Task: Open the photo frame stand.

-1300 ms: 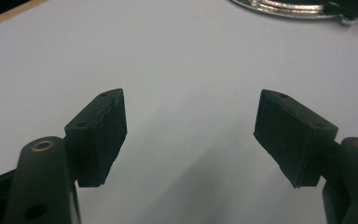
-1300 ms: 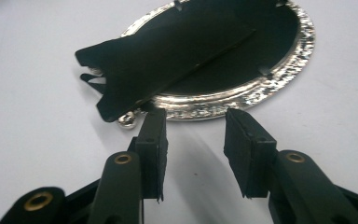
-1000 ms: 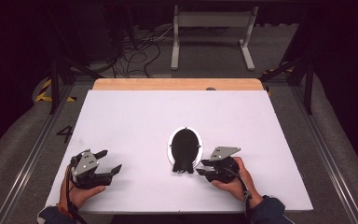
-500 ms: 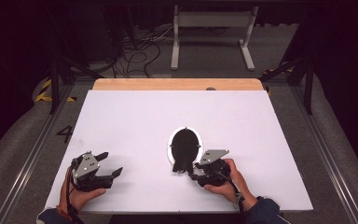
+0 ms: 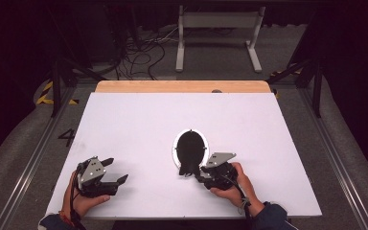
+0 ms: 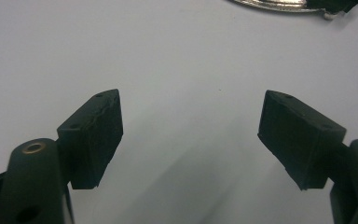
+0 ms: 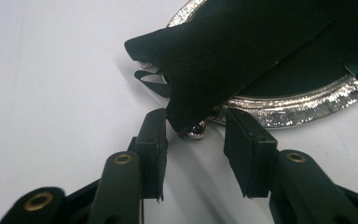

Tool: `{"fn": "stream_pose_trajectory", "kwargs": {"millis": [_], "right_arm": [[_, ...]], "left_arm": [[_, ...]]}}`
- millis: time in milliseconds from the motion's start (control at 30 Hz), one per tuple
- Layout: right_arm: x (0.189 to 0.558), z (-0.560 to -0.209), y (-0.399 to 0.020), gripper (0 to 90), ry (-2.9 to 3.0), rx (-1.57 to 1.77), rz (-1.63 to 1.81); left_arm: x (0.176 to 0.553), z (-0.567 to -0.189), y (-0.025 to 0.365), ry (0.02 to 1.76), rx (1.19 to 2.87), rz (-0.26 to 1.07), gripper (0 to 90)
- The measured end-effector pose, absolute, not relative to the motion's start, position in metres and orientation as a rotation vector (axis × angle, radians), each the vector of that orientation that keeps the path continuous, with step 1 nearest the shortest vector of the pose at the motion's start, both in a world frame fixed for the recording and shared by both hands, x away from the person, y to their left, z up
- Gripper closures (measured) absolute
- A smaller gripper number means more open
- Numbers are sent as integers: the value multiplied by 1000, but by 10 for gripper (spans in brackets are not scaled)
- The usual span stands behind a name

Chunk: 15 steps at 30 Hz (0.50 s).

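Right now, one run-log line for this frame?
left claw: open, idle on white table | right claw: jaws just closing around black stand flap of oval silver frame | grip: not clamped

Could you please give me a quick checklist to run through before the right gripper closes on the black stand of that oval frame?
1. Stand corner between right gripper jaws: ok; black stand tip sits in the gap.
2. Pads pressing on it: not ok; the jaws have just been closing, a gap remains on one side.
3. Silver oval frame flat on the white table: ok.
4. Left gripper open, apart from the frame: ok.
5. Stand hinge sound: cannot tell.
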State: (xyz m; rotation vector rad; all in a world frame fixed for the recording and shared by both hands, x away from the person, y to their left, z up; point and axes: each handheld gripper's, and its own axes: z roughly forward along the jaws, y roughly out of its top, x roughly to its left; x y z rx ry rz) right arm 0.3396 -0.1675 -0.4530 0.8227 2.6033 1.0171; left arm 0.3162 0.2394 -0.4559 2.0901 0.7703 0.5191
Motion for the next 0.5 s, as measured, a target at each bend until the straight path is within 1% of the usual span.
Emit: {"fn": "stream_pose_trajectory", "kwargs": {"millis": [167,200,233,400,500], "right_arm": [[340,-453,-169,618,2596,840,1018],[339,-453,-169,628,2596,843,1018],[339,-452,-169,656,2598,846,1019],[339,-452,-170,689,2607,875,1037],[340,-452,-170,691,2610,887,1053]], "left_arm": [[317,-457,238,769,2099,512,221],[317,-457,237,773,2103,511,221],[316,-458,237,774,2101,501,221],[317,-458,237,767,2106,501,221],[317,-459,236,765,2112,496,219]]}}
